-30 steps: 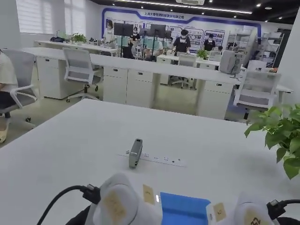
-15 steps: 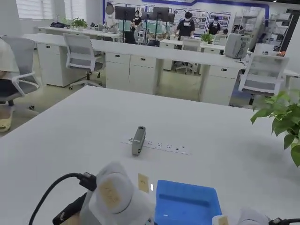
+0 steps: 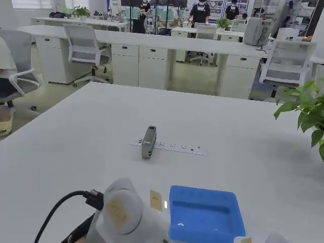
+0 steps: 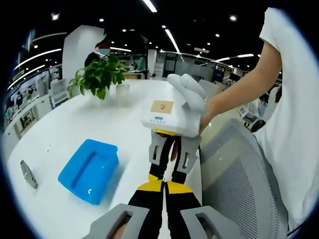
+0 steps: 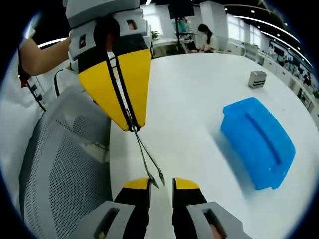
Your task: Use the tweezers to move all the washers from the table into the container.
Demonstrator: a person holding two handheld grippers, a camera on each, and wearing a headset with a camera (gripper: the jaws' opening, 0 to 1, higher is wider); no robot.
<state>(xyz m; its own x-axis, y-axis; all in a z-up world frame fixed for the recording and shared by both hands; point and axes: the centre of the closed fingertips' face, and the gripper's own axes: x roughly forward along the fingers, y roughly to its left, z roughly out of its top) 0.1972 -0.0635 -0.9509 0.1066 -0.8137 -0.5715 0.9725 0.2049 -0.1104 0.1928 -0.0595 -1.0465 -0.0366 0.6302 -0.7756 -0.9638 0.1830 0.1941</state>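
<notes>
In the right gripper view my left gripper [image 5: 132, 128] comes in from above, its yellow jaws shut on the back end of thin metal tweezers [image 5: 143, 152]. The tweezers' tips reach down into the narrow gap of my right gripper [image 5: 162, 183], which stands slightly open. Over the table's near edge, in the left gripper view, my left gripper [image 4: 163, 185] points at the right gripper [image 4: 169, 172], which a hand holds. The blue container [image 3: 205, 212] sits on the white table [image 3: 76, 142], beside the left gripper [image 3: 121, 215]. The same container [image 5: 259, 142] lies right of the tweezers.
A white power strip [image 3: 174, 147] with a grey adapter [image 3: 148, 142] lies mid-table beyond the container. A potted plant [image 3: 306, 109] stands at the right edge. A grey mesh chair [image 5: 60, 164] sits just below both grippers. Desks, chairs and people fill the room behind.
The head camera has tilted down, so the blue container shows in full. The right gripper has sunk to the bottom edge of the head view; the left one stays at bottom left.
</notes>
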